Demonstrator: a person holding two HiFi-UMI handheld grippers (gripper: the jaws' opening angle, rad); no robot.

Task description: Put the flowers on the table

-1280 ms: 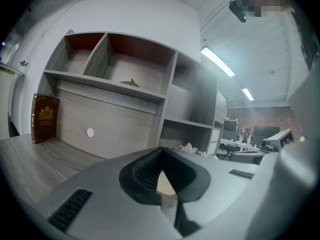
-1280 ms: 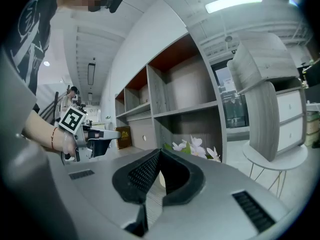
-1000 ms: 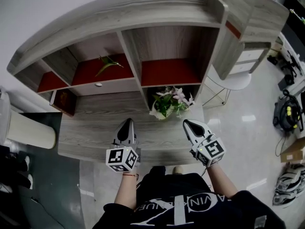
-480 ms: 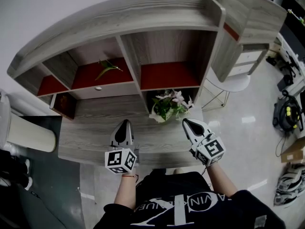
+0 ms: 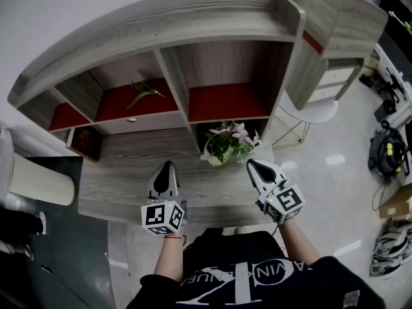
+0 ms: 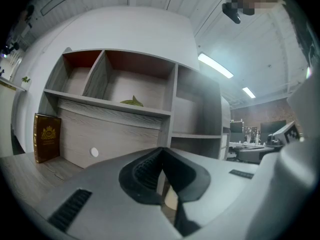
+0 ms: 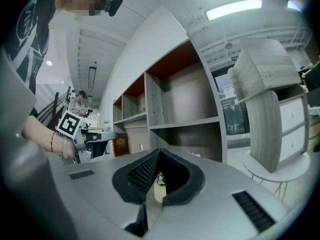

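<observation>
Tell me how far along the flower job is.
Done: nothing certain; the white pot of pink flowers stands on the grey wooden desk, at the cubby mouth. In hand: nothing; left gripper and right gripper are shut, empty. Left: possibly moving it forward.

Pink-white flowers point(image 5: 232, 137), green leaves, pale pot point(image 5: 211, 154), upright, at the rear of the grey wood table point(image 5: 122, 176)

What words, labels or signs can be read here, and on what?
"ALVIN", upside down, on the black shirt; neighbouring letters unclear.
Book: gold emblem, print too small to read.
Cubes on the left claw and right claw: black square patterns, no words.
</observation>
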